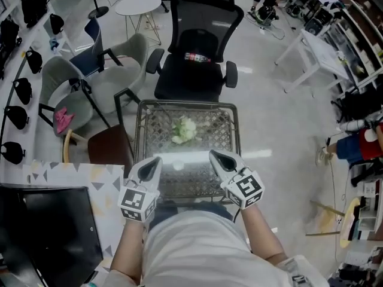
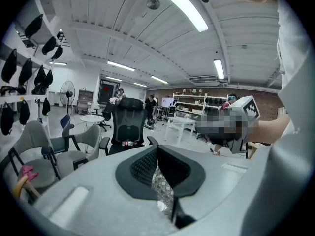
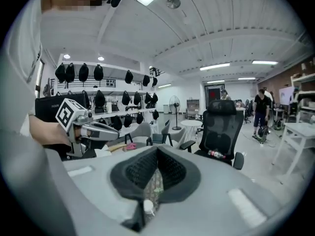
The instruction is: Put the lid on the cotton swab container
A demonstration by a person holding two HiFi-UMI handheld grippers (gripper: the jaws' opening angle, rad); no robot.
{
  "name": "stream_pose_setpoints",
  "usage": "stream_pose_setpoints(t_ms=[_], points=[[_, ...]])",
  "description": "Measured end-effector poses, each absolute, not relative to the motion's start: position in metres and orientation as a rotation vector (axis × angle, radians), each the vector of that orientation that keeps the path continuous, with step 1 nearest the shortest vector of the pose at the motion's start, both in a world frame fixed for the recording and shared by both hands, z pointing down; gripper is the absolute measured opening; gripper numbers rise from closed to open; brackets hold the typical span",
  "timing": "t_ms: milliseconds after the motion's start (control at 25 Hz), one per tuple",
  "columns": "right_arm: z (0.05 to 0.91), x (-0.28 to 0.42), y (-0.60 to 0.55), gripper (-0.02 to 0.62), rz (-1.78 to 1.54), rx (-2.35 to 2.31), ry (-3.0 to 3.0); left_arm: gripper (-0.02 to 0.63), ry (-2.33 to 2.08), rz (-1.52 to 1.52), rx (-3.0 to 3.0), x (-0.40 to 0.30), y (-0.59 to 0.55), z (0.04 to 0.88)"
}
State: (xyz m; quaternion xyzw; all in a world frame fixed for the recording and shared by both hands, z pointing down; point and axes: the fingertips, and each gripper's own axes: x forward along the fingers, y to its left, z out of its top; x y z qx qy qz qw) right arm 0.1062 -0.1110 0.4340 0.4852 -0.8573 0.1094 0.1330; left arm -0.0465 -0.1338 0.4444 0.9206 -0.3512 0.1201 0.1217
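Above mesh table (image 1: pixel 226 130), left gripper (image 1: pixel 153 165), right gripper (image 1: pixel 219 158): fingers (image 2: pixel 141 166) closed together, holding nothing.

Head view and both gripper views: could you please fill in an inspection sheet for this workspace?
Surface: grey metal mesh table, glare on its near part.
Job's things: one pale green-white object on the mesh; too blurred to tell container from lid.
Clutter: nothing seen on the table.
Grippers: left gripper and right gripper hover over the table's near edge, jaws together, empty.
Cables: nothing seen at the table.
Surroundings: black mesh office chair with a bottle on its seat; grey armchair holding a pink item.
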Motion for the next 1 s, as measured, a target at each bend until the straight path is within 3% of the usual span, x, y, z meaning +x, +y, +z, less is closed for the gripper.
stream_pose_setpoints(t_ms=[480,1000], points=[[0.342,0.147,-0.096,0.003,0.094,1.617,-2.566,0.009,-1.009,0.161,2.846,-0.015,-0.149,0.360],[0.315,0.164,-0.081,0.003,-0.032,1.693,-2.573,0.009,-0.962,-0.018,2.912,0.010,-0.140,0.316]])
